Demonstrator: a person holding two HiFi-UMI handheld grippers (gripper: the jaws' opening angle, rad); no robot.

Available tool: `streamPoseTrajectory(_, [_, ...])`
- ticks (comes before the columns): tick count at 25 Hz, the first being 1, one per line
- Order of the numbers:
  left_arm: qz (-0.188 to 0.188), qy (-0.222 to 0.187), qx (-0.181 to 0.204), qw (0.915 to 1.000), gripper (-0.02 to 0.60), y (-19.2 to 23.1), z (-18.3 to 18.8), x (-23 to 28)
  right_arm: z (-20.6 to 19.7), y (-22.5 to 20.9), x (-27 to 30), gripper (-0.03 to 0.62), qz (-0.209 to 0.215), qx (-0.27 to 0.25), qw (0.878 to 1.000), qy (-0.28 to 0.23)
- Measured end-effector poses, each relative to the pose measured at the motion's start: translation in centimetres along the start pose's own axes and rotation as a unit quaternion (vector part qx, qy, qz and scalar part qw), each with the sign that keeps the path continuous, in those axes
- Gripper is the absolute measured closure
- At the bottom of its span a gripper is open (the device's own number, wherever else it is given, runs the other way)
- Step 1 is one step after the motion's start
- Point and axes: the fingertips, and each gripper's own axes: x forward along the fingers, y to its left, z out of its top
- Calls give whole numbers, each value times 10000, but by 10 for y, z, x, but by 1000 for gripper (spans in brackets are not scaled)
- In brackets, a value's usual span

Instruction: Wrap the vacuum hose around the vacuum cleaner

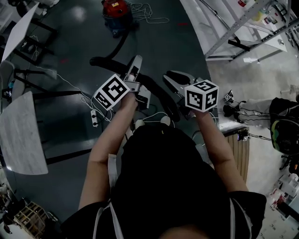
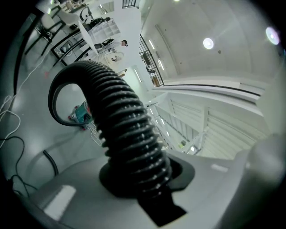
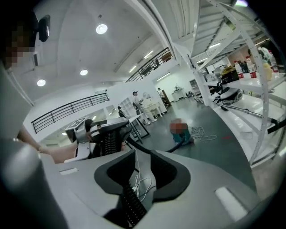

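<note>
The vacuum cleaner (image 1: 116,13) stands on the dark floor far ahead; it shows small and teal in the left gripper view (image 2: 81,114) and in the right gripper view (image 3: 183,137). Its black ribbed hose (image 1: 105,59) curves back from it toward me. My left gripper (image 1: 135,65) is shut on the hose (image 2: 129,134), which rises out of the jaws and arcs over toward the vacuum. Beside it, my right gripper (image 1: 174,83) stands open (image 3: 142,169). A stretch of hose (image 3: 130,203) lies low in the gap, and neither pad touches it.
A loose white cable (image 1: 150,12) lies beside the vacuum. A power strip (image 1: 94,117) and cords are on the floor at left, near white tables (image 1: 22,140). Metal shelving (image 1: 243,28) stands at the right, a wooden crate (image 1: 240,151) close by. People (image 3: 141,102) stand far off.
</note>
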Motion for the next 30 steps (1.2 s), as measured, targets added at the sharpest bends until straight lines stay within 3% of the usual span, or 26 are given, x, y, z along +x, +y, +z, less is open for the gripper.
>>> streamPoseTrajectory(5, [146,-333,-92,9993,474,-4,12,15,-8,4,-4,440,661,153,9974,234])
streamPoseTrajectory(11, [273,-537,-64,9982,477,-15,11,32,2,-8,-19,434,697,-259,9972,112])
streamPoseTrajectory(14, [375,-725,-181,9965,477,-16,17,35,-4,-7,-23,380,823,-313,9958,265])
streamPoseTrajectory(24, [340,-1126,-481,9919,488,-34,30,41,-17,-29,5,330,138,-1429,9855,902])
streamPoseTrajectory(30, [208,-1146,-413,9923,465,-24,51,46,9,-32,21,378,-207,-2220,9716,799])
